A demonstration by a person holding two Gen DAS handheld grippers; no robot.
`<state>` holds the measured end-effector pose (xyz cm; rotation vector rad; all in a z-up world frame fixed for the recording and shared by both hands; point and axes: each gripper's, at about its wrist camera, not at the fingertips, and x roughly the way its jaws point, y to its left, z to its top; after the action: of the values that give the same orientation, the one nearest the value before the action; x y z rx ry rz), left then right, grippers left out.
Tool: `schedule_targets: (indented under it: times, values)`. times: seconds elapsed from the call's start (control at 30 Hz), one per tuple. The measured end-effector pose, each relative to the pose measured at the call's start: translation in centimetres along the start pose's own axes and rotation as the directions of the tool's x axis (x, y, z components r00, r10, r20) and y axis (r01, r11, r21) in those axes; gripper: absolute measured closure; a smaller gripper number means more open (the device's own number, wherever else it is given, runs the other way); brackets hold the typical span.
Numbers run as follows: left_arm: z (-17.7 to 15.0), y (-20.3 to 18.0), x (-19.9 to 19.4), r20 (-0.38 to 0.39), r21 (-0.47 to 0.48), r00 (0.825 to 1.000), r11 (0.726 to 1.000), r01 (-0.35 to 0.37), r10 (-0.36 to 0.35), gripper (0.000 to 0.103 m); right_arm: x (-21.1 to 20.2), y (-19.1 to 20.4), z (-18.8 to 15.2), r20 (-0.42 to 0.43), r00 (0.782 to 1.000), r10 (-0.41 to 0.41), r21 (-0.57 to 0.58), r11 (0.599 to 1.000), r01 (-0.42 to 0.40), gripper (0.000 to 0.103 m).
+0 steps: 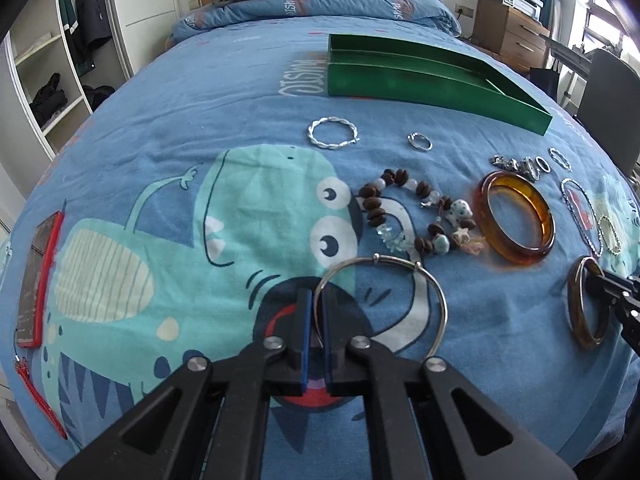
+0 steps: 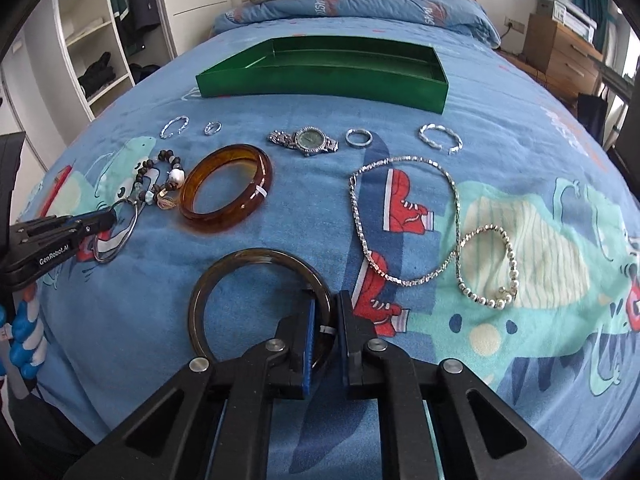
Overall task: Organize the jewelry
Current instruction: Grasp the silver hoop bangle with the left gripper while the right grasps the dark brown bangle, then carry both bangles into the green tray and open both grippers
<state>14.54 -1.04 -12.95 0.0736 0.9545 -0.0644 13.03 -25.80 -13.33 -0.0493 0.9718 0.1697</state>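
On the blue bedspread, my left gripper [image 1: 318,300] is shut on the near-left rim of a thin silver wire bangle [image 1: 438,292]. My right gripper [image 2: 326,302] is shut on the right rim of a dark brown bangle [image 2: 256,258]. Each gripper shows at the edge of the other's view: the left gripper [image 2: 110,216] on the silver bangle [image 2: 132,228], the right gripper [image 1: 594,280] on the brown bangle [image 1: 576,312]. An open green tray [image 2: 320,80] lies further up the bed. An amber bangle [image 2: 226,188] and a beaded bracelet [image 1: 400,208] lie between the two grippers.
A watch [image 2: 308,140], small silver rings [image 2: 359,137], twisted silver bracelets [image 1: 332,134], a silver chain [image 2: 360,216] and a pearl bracelet [image 2: 488,296] lie spread on the cover. A red-cased phone [image 1: 38,280] lies at the bed's left edge. Open shelves stand left, a wooden nightstand right.
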Motion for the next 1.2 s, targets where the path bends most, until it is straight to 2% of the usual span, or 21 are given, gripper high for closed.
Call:
schedule_targets:
  times: [0.3,0.7,0.93,1.2]
  values:
    - [-0.5,0.8,-2.9,0.067,0.021,0.994,0.996,-0.085,0.083,0.099,-4.1,2.3,0.0,0.124,0.989,-0.081,-0.088,0.992,0.093,0.093]
    - [1.5,1.5,-7.1,0.164,0.054,0.977,0.987,-0.15,0.139,0.1,-8.1,2.6,1.0,0.222,0.971,-0.086,-0.067,0.992,0.103,0.093]
    - [5.1,0.8,-8.7,0.231,0.088,0.963,0.983,-0.162,0.138,0.1,-8.5,1.4,3.7,0.264,0.961,-0.079,-0.042,0.995,0.093,0.093]
    - [13.0,-3.2,-8.1,0.302,0.143,0.951,0.982,-0.121,0.073,0.1,-6.6,-0.9,10.5,0.313,0.945,-0.099,-0.02,0.994,0.111,0.093]
